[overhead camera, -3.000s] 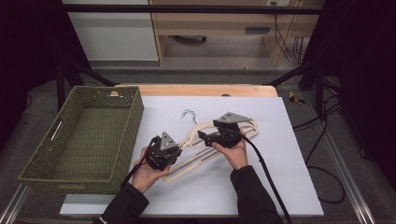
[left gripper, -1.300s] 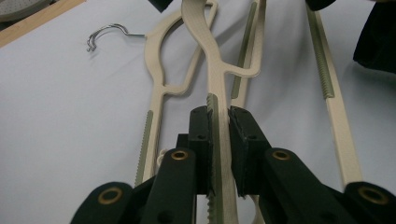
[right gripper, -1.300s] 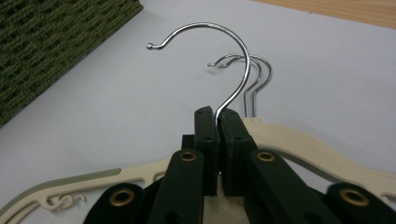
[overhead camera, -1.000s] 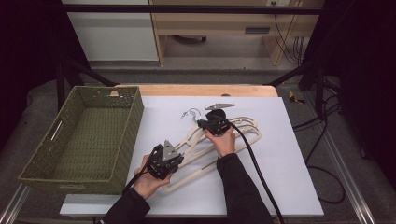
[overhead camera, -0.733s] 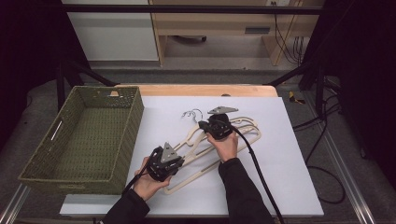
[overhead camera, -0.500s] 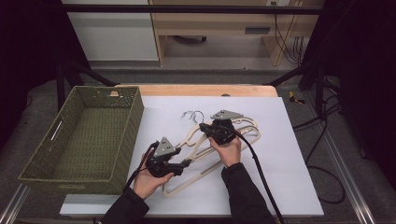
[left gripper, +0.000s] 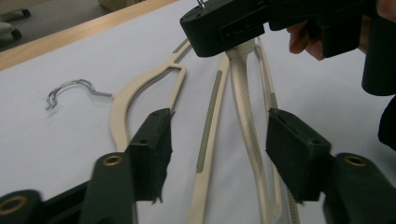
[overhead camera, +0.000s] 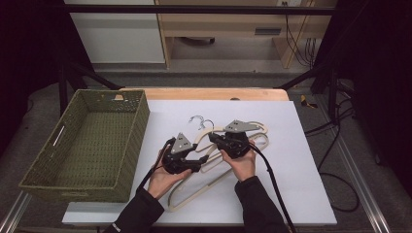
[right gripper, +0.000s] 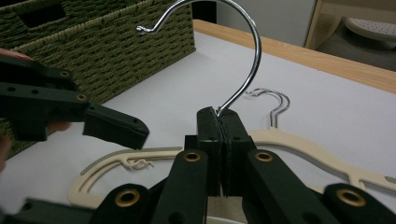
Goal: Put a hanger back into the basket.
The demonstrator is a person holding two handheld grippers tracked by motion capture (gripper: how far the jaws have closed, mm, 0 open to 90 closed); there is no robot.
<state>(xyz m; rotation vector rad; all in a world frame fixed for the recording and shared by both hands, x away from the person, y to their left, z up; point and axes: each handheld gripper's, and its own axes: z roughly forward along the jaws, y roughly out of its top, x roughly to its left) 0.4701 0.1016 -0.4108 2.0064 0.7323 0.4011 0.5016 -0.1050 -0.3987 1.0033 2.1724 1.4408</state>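
Three cream hangers point(overhead camera: 221, 167) lie overlapped mid-counter, one wicker basket point(overhead camera: 85, 145) at far left. The right gripper point(right gripper: 219, 135) pinches one hanger's hook point(right gripper: 243, 60); the left gripper point(left gripper: 215, 149), jaws spread and just closing, straddles two hanger arms without pressing them.

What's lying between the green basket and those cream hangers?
Nothing: in the high view, only bare white table separates the woven basket from the hangers, apart from the left claw lower down.
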